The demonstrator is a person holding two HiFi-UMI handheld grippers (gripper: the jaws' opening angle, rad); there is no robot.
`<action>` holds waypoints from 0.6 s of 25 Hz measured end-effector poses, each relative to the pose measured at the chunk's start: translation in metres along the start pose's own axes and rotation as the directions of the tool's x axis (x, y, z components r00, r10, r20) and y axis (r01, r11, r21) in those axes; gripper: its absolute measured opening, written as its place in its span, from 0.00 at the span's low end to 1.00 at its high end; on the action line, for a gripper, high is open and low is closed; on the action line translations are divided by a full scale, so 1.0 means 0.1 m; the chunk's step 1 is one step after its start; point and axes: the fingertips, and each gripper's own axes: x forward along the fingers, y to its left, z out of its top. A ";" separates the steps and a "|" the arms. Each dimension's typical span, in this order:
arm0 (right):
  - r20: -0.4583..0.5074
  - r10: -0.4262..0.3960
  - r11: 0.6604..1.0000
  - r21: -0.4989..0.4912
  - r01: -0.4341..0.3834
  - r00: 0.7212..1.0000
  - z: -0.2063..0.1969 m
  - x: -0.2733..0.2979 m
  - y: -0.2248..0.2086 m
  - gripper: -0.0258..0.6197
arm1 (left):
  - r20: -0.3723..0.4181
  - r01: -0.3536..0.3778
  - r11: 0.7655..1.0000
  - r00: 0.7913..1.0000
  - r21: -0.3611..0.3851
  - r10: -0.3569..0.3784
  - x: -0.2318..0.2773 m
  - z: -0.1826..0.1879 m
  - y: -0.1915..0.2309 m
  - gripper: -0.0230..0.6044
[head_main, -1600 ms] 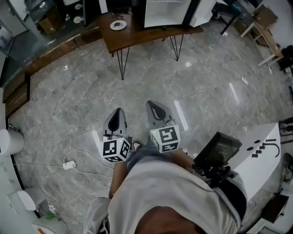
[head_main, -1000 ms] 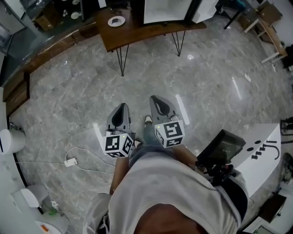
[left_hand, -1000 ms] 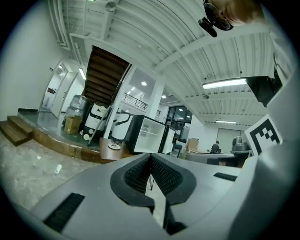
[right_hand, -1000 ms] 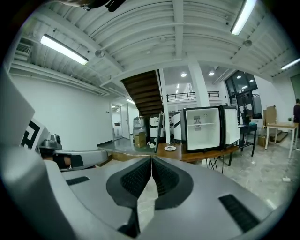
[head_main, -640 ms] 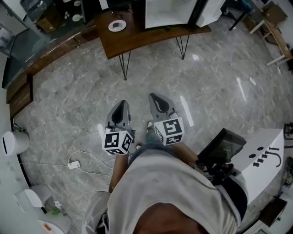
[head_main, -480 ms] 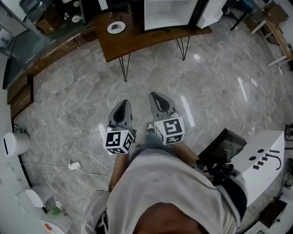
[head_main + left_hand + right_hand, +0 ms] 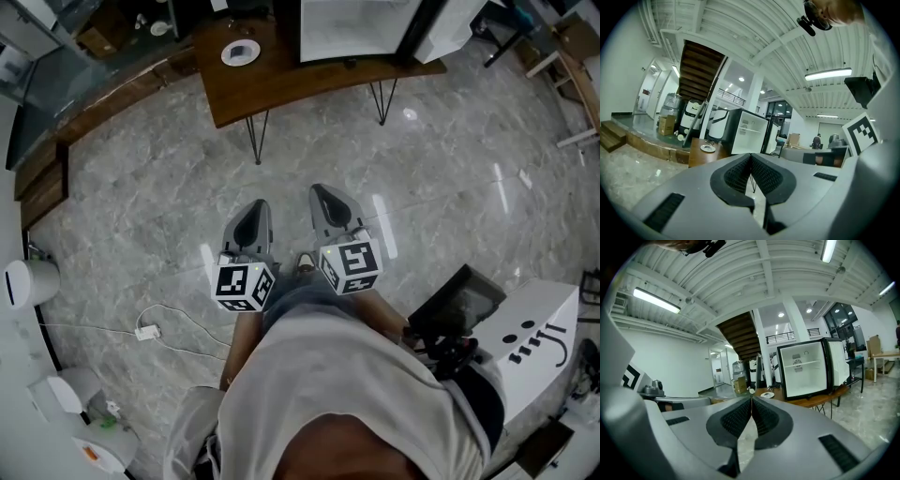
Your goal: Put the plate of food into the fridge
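A white plate (image 7: pixel 241 52) with a little food sits on the brown wooden table (image 7: pixel 281 84) at the top of the head view, left of a small fridge (image 7: pixel 361 28) that stands on the table with its door open. My left gripper (image 7: pixel 255 208) and right gripper (image 7: pixel 323 195) hang side by side over the marble floor, well short of the table. Both are shut with nothing between the jaws. In the left gripper view the plate (image 7: pixel 708 148) and fridge (image 7: pixel 749 138) lie far ahead of my left gripper (image 7: pixel 751 157). My right gripper (image 7: pixel 751 399) points at the fridge (image 7: pixel 806 369) and plate (image 7: pixel 767 394).
A white cable with an adapter (image 7: pixel 145 331) lies on the floor at the left. A white desk and a dark screen (image 7: pixel 459 305) stand close on the right. A wooden step (image 7: pixel 42 178) and boxes run along the upper left. The table stands on thin hairpin legs (image 7: pixel 256 141).
The person has walked forward toward the table, carrying both grippers along side by side. The desk at the right has slid back in the picture. Both jaws stay shut.
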 end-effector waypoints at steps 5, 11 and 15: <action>0.002 0.050 0.999 0.009 -0.050 0.999 0.05 -0.05 0.12 0.07 | 0.009 0.014 0.998 1.000 -0.060 -0.014 -0.06 0.02 -0.07 0.07; -0.002 0.086 0.996 0.026 -0.086 0.996 0.04 0.28 0.21 0.07 | 0.006 0.053 0.995 0.999 -0.087 -0.053 0.23 0.05 0.20 0.07; -0.015 0.067 0.998 -0.007 -0.067 0.998 0.16 0.61 0.30 0.07 | 0.028 0.080 0.993 0.997 -0.089 -0.078 0.43 0.28 0.50 0.07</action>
